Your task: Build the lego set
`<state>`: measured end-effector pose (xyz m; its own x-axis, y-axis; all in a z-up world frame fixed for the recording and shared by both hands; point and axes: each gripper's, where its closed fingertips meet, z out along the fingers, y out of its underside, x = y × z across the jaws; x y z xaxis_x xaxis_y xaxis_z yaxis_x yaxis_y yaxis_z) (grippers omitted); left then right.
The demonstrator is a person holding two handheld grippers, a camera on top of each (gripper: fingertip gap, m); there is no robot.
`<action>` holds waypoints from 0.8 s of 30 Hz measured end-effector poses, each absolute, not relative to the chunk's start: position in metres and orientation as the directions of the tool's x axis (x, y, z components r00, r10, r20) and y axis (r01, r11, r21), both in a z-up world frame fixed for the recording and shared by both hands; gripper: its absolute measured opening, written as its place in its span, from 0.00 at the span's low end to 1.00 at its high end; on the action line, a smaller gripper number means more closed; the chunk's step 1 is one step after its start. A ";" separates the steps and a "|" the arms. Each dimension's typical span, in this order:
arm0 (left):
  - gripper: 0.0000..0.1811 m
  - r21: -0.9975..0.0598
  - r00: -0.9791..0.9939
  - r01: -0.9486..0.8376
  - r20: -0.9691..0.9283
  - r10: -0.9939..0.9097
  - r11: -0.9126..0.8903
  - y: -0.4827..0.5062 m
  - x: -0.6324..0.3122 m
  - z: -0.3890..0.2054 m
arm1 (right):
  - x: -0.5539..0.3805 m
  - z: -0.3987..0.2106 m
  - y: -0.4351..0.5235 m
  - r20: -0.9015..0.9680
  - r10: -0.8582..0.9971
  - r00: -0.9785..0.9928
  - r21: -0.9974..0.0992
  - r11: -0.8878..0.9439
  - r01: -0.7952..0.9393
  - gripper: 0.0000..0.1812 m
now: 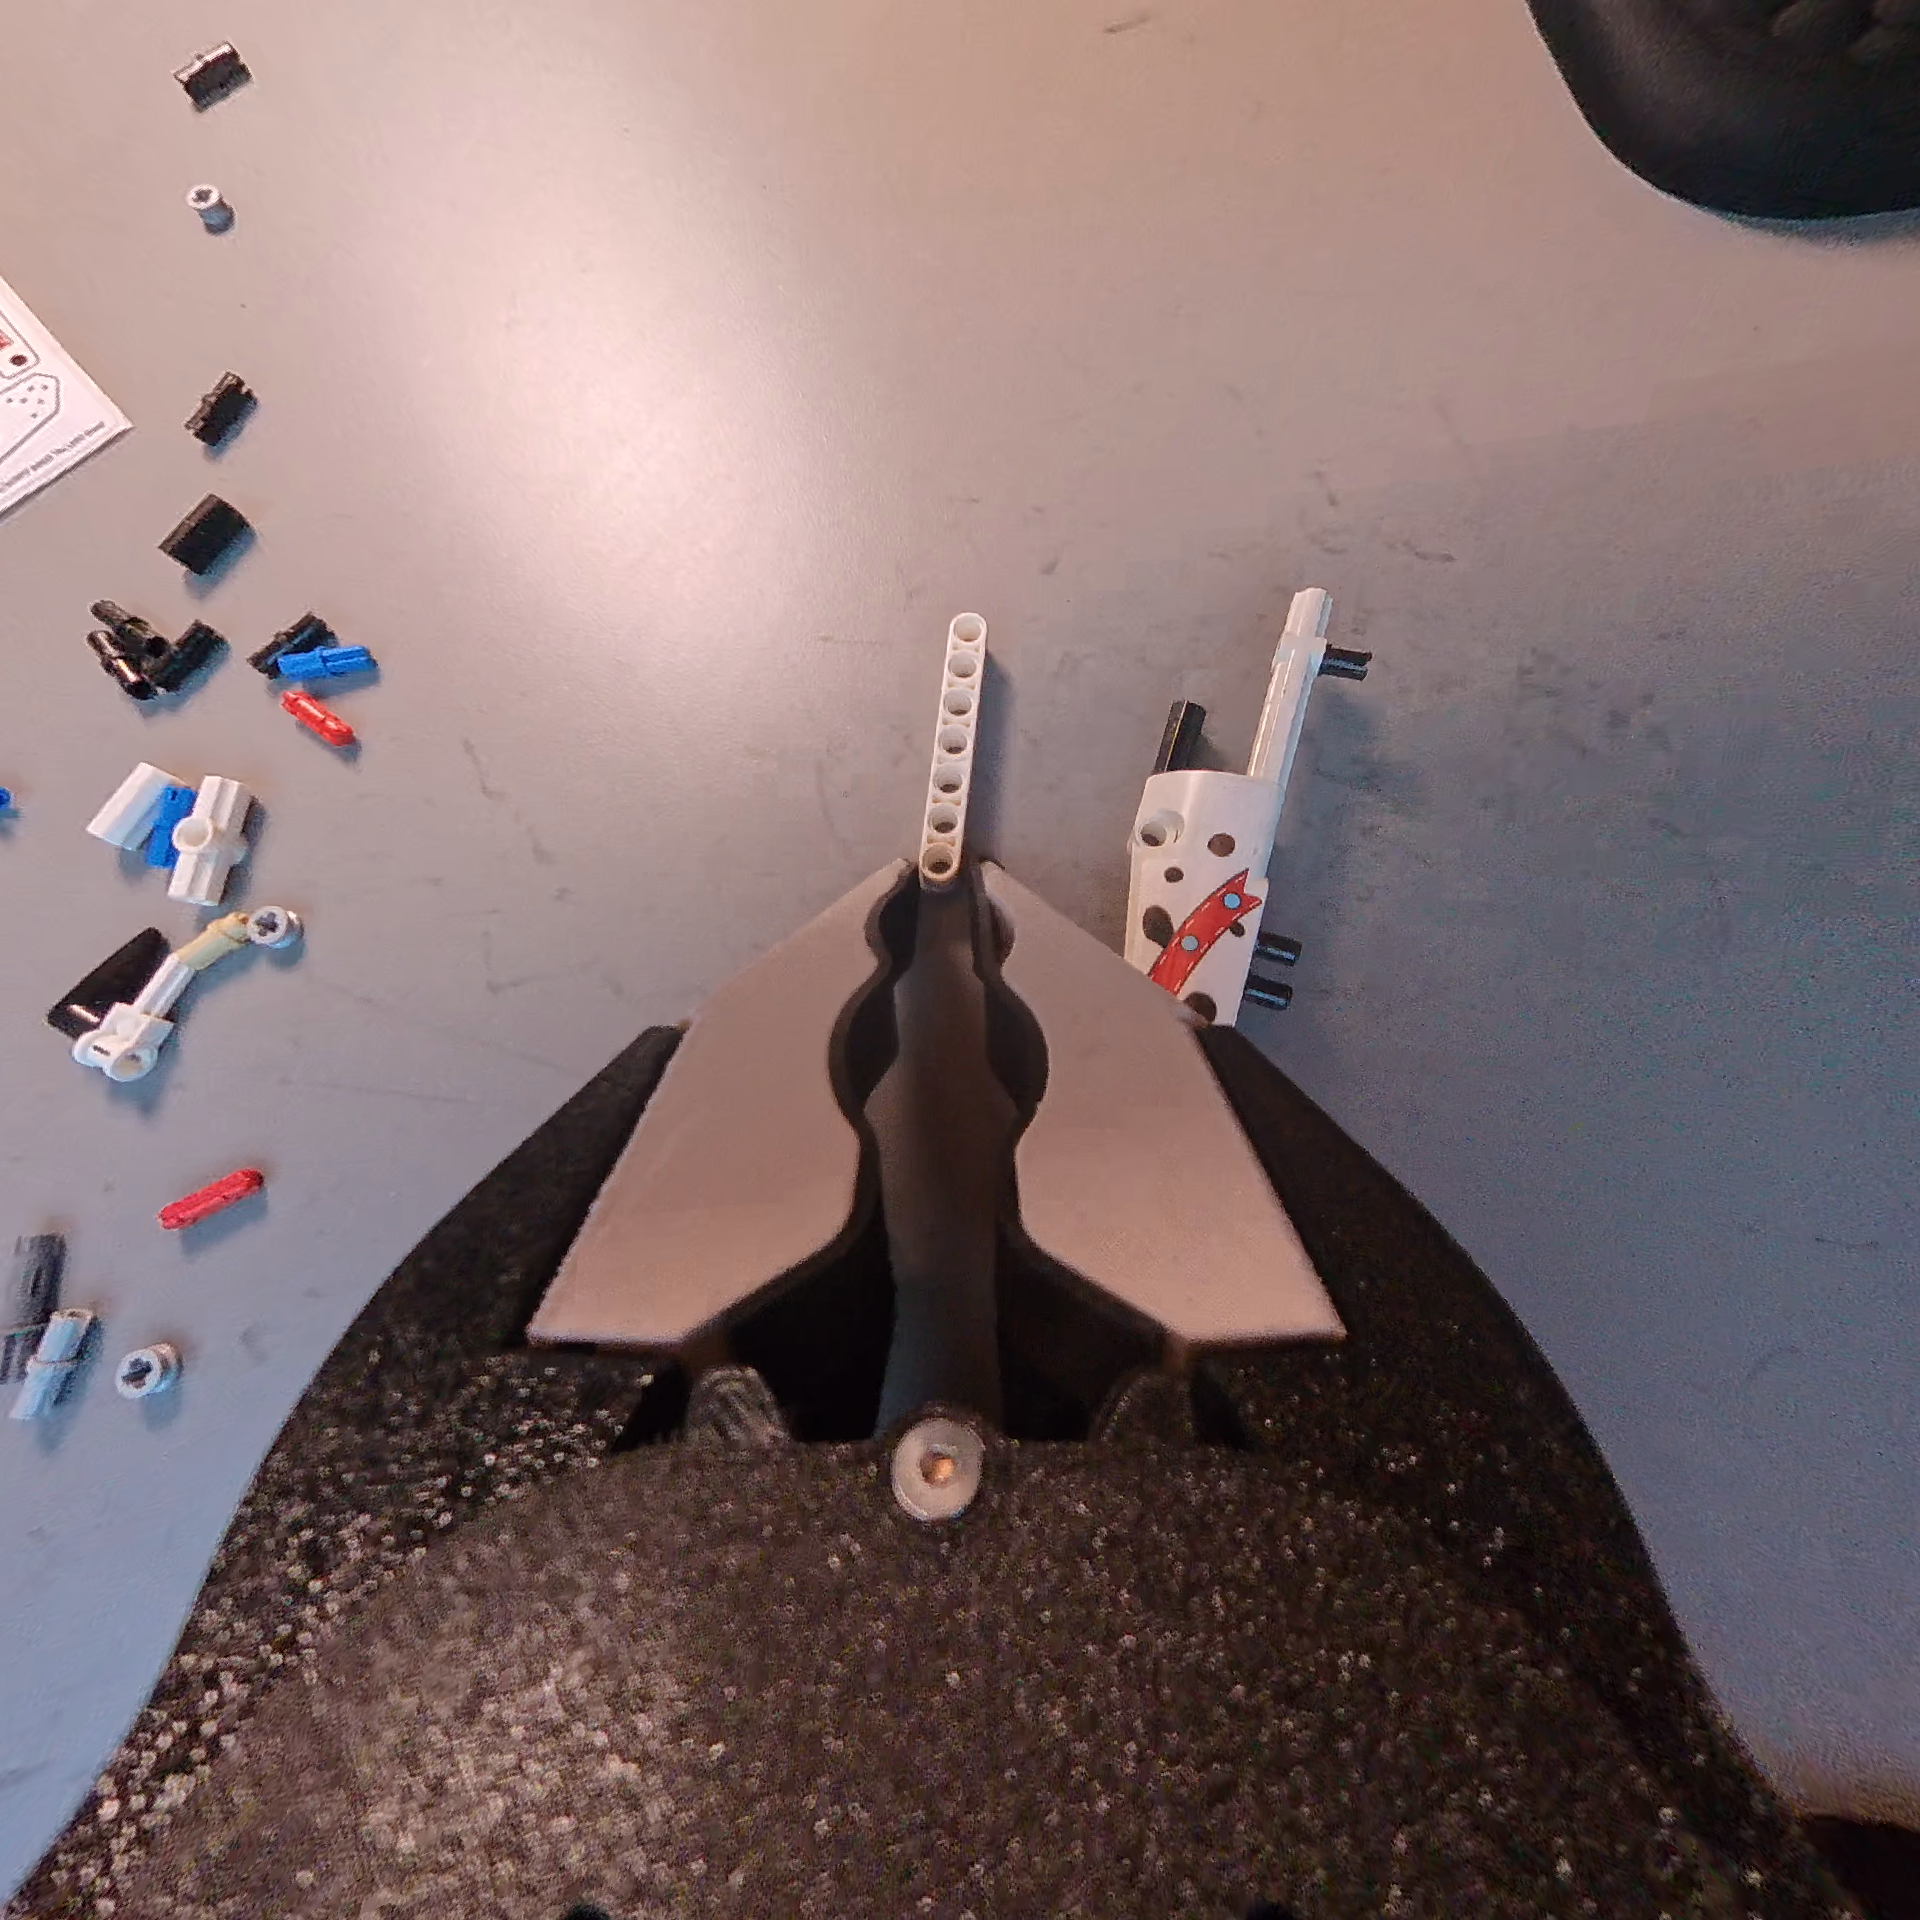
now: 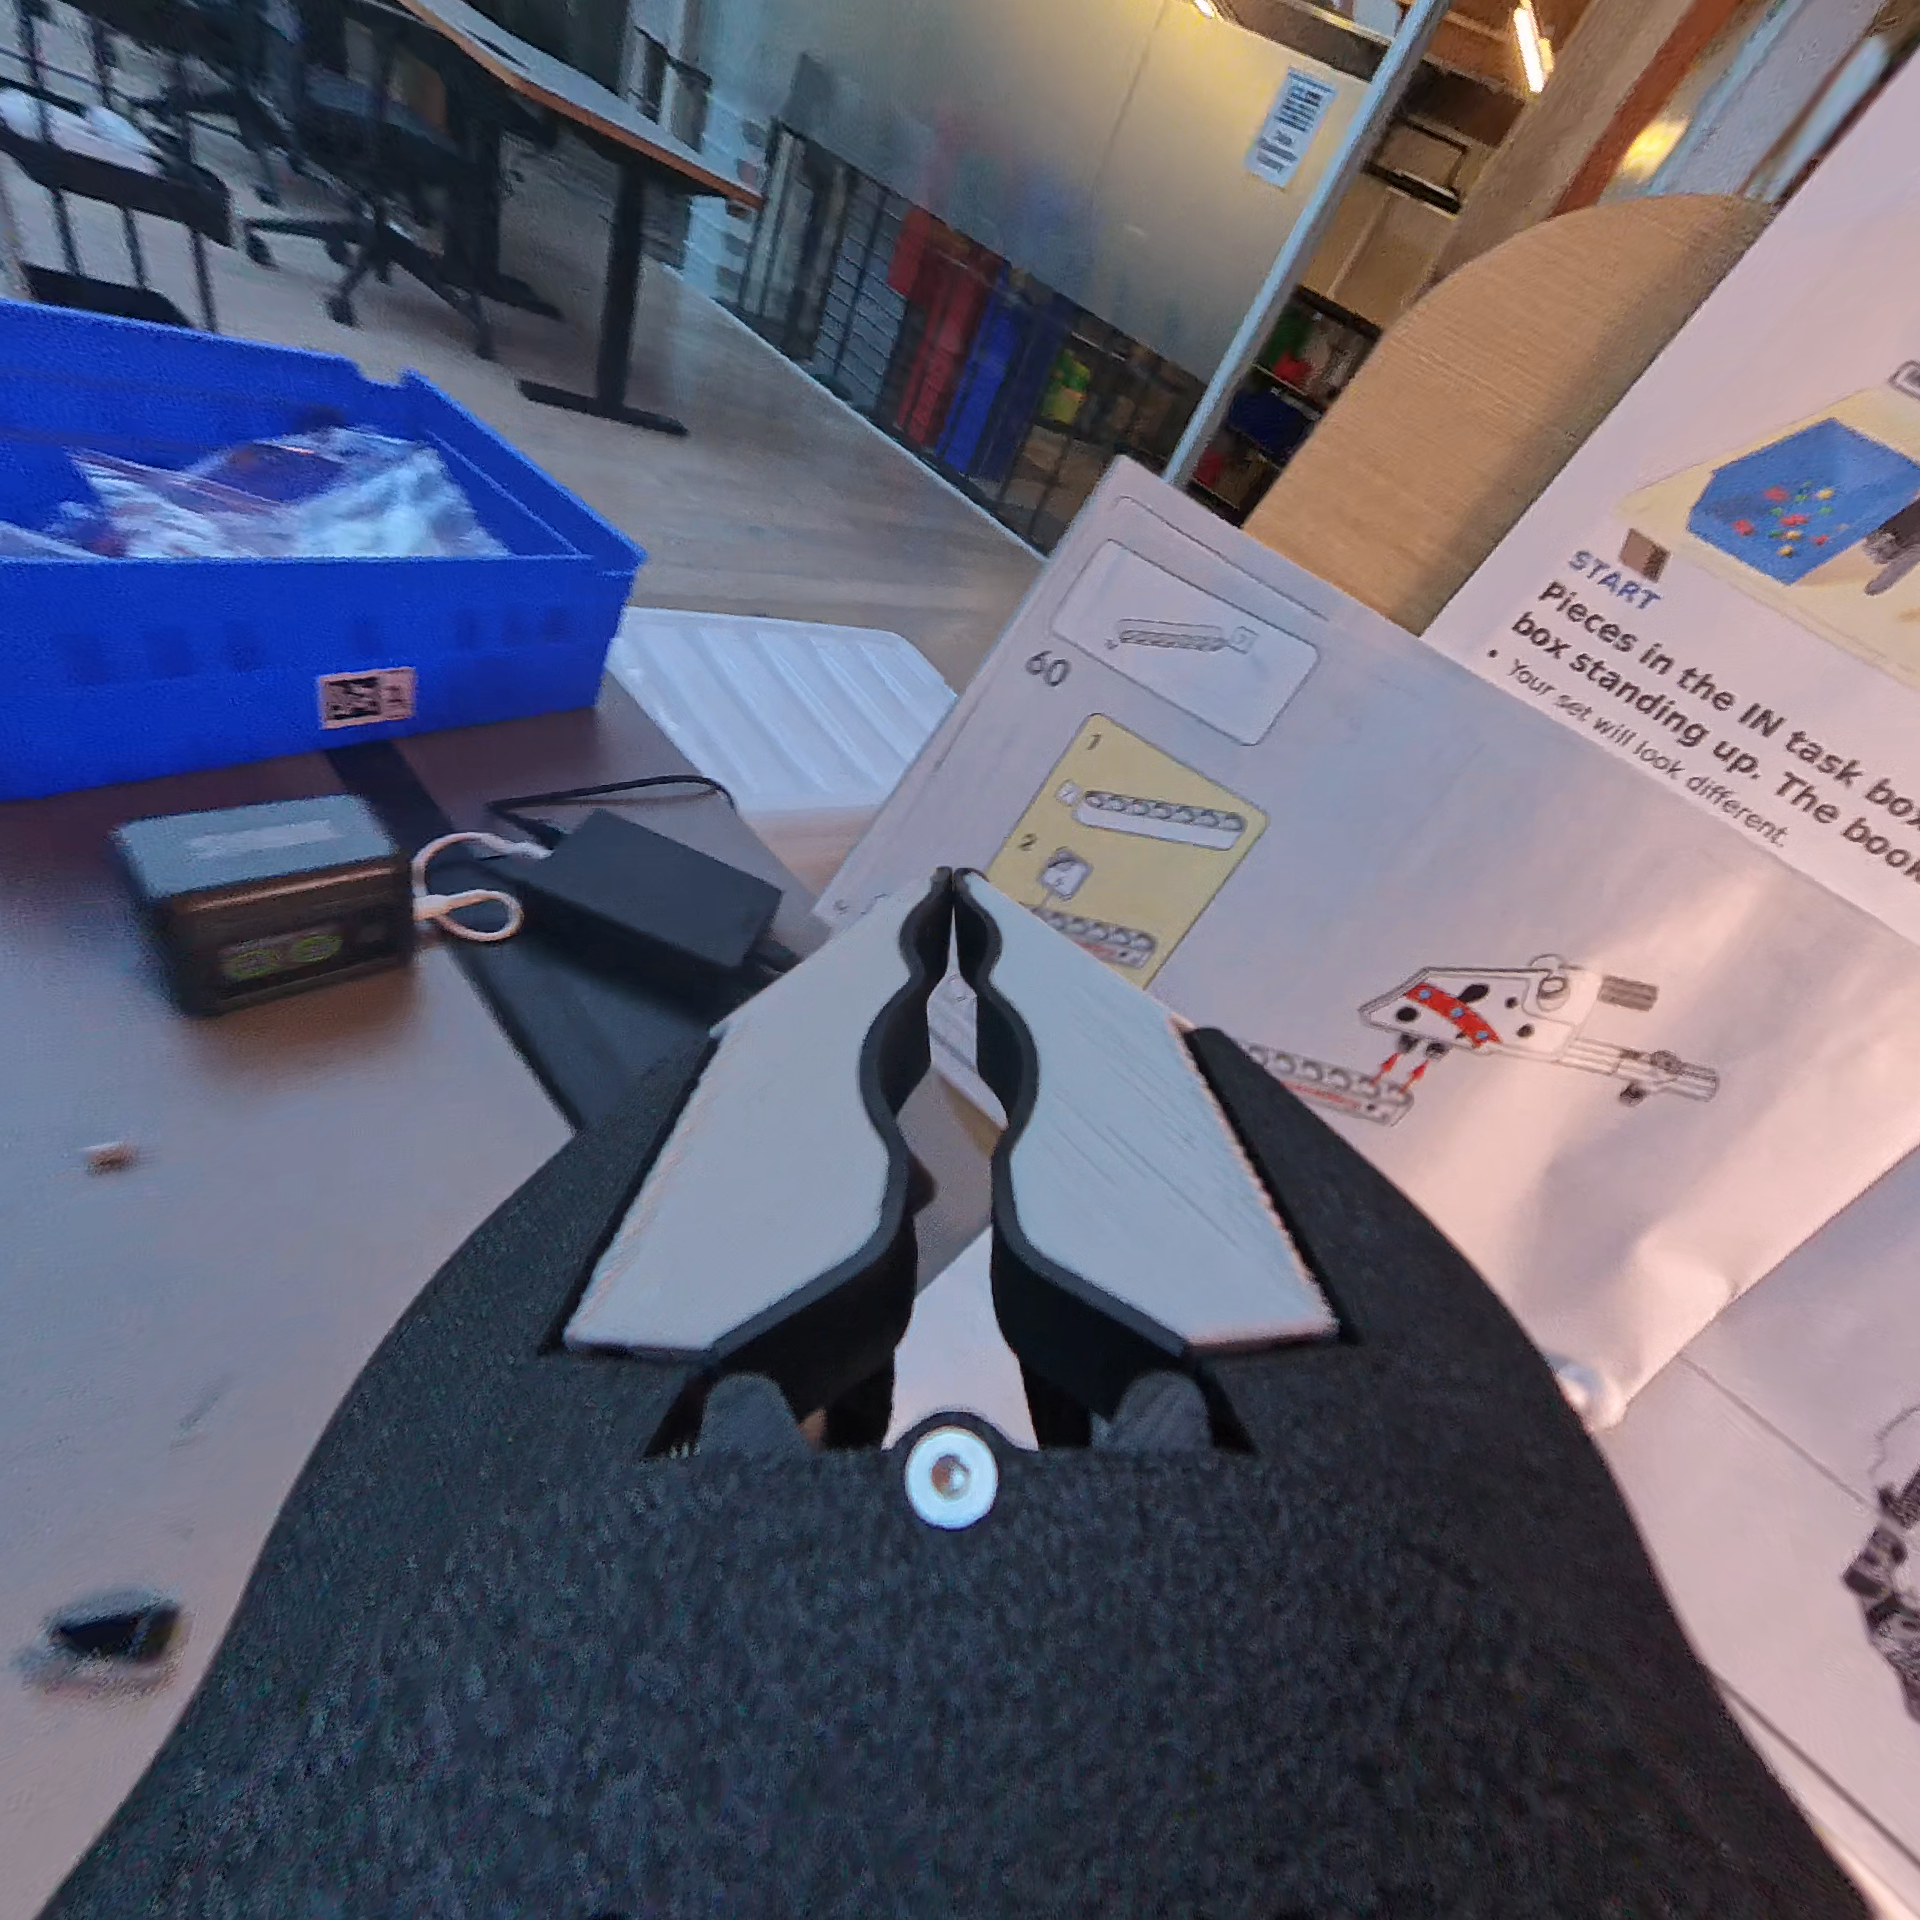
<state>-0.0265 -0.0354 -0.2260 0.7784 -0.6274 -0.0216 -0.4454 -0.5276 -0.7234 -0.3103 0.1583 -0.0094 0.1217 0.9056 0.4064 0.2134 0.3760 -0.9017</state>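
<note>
In the left wrist view my left gripper [image 1: 948, 871] is shut on the near end of a long white beam with holes [image 1: 958, 727], which points away over the grey table. Just right of the fingers lies a white sub-assembly [image 1: 1205, 883] with a red sticker, black pins and a white axle part. Several loose small pieces lie at the left, among them a blue pin [image 1: 324, 662], a red axle [image 1: 211, 1198] and a white connector [image 1: 208, 837]. In the right wrist view my right gripper [image 2: 951, 881] is shut and empty, raised in front of the open instruction booklet [image 2: 1403, 935].
A blue bin [image 2: 312, 644] with plastic bags stands at the back left. A black power brick [image 2: 634, 883] and a small dark box [image 2: 270, 904] lie on the table. A sticker sheet [image 1: 42, 405] lies at the far left. A black object [image 1: 1766, 94] sits at the top right. About 40 cm separates my left fingertips from my right. From my left tips it is roughly 12 cm to the blue pin [image 1: 324, 662]; from my right, 30 cm.
</note>
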 end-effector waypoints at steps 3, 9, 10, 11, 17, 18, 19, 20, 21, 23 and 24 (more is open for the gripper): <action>0.06 -0.724 0.777 -0.438 -0.006 -0.630 -0.533 -0.037 -0.028 -0.226 | -0.268 -0.021 0.115 0.352 0.935 -0.042 -0.918 0.353 0.182 0.00; 0.08 -0.723 0.774 -0.436 0.003 -0.633 -0.536 -0.040 -0.029 -0.226 | -0.130 -0.097 0.032 0.189 0.894 -0.407 -0.887 0.333 0.319 0.01; 0.08 -0.723 0.774 -0.435 0.004 -0.633 -0.537 -0.040 -0.029 -0.226 | -0.105 -0.113 0.024 0.161 0.884 -0.439 -0.871 0.337 0.358 0.01; 0.08 -0.723 0.774 -0.432 0.009 -0.633 -0.539 -0.040 -0.029 -0.226 | -0.082 -0.128 0.017 0.131 0.877 -0.462 -0.855 0.336 0.395 0.01; 0.11 -0.723 0.788 -0.428 -0.005 -0.616 -0.542 -0.038 -0.032 -0.226 | -0.001 -0.193 -0.004 0.082 0.879 -0.470 -0.755 0.363 0.546 0.00; 0.12 -0.724 0.789 -0.427 -0.004 -0.615 -0.543 -0.038 -0.032 -0.226 | 0.002 -0.198 -0.004 0.092 0.883 -0.460 -0.749 0.365 0.553 0.00; 0.12 -0.723 0.788 -0.429 -0.007 -0.616 -0.541 -0.038 -0.032 -0.226 | 0.004 -0.202 -0.004 0.099 0.887 -0.452 -0.746 0.366 0.556 0.00; 0.11 -0.724 0.787 -0.432 -0.011 -0.617 -0.538 -0.038 -0.031 -0.225 | 0.004 -0.205 -0.004 0.102 0.888 -0.447 -0.747 0.365 0.555 0.00; 0.11 -0.724 0.785 -0.436 -0.014 -0.620 -0.535 -0.038 -0.030 -0.225 | 0.002 -0.206 -0.004 0.105 0.890 -0.444 -0.752 0.363 0.550 0.00; 0.10 -0.724 0.783 -0.439 -0.017 -0.622 -0.532 -0.037 -0.027 -0.225 | 0.000 -0.211 -0.004 0.114 0.887 -0.448 -0.749 0.373 0.547 0.00; 0.09 -0.724 0.783 -0.440 -0.020 -0.622 -0.531 -0.037 -0.025 -0.225 | -0.001 -0.214 -0.003 0.121 0.883 -0.453 -0.739 0.384 0.553 0.00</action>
